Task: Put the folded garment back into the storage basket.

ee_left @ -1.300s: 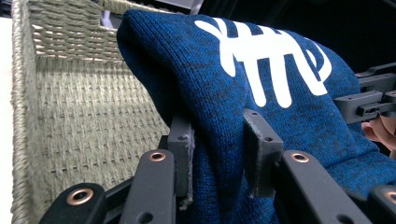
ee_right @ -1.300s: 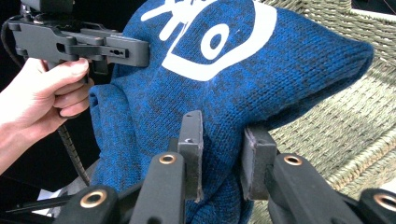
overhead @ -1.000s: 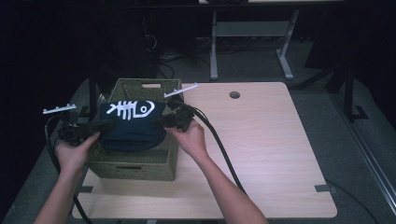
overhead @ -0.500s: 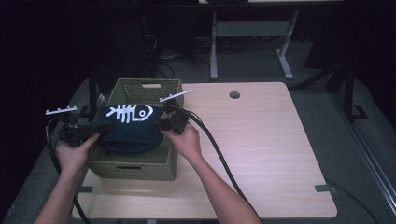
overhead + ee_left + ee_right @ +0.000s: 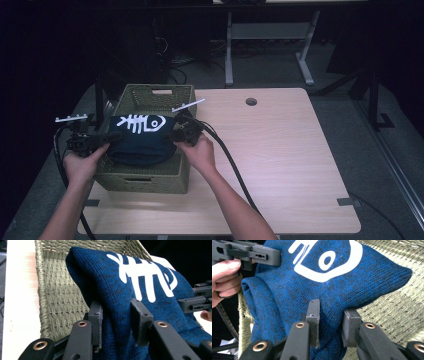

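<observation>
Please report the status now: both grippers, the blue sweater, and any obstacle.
Left gripper and right gripper both shut on blue sweater. Sweater held over wicker basket. No obstacle seen.

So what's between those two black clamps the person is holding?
A folded blue sweater with a white fish-bone print, held over a woven basket; left gripper and right gripper each pinch one end, seen from the high view.

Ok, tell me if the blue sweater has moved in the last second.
Yes, slightly. In the high view the blue sweater has slid down the picture, away from the basket's far rim, toward the person.
</observation>
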A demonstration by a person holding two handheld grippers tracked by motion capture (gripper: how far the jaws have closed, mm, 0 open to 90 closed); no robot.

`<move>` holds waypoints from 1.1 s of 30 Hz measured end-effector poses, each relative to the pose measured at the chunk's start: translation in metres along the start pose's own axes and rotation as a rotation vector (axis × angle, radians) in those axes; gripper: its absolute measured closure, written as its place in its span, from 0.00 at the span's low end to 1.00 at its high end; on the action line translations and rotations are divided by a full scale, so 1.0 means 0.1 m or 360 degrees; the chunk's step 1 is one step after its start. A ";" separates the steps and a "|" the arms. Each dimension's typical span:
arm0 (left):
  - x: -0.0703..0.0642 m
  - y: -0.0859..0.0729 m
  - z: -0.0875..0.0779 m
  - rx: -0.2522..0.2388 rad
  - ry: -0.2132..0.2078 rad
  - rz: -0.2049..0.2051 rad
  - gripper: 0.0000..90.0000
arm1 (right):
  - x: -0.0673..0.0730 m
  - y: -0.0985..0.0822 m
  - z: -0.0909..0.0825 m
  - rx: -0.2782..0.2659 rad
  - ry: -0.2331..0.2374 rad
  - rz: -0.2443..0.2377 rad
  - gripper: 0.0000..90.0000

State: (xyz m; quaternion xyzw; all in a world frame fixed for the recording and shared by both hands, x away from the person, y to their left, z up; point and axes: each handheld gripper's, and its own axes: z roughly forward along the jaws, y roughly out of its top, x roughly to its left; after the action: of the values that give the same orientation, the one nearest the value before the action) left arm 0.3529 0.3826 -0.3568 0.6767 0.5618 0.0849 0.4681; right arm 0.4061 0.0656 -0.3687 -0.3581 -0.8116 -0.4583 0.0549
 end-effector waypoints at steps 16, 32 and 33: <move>0.00 0.00 0.03 0.0024 0.0019 0.0016 0.72 | 0.00 -0.03 0.02 0.0016 -0.0029 -0.0028 0.78; -0.01 0.04 -0.08 -0.0069 0.0039 0.0033 0.61 | 0.05 0.02 -0.14 -0.0055 -0.0188 -0.0075 0.53; -0.03 0.04 -0.08 -0.0073 0.0035 0.0038 0.61 | 0.05 0.02 -0.16 -0.0062 -0.0178 -0.0079 0.53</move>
State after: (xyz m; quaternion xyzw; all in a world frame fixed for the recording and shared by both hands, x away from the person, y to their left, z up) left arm 0.3495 0.3846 -0.3483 0.6714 0.5568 0.1109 0.4763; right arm 0.4002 0.0564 -0.3564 -0.3640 -0.8129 -0.4545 -0.0090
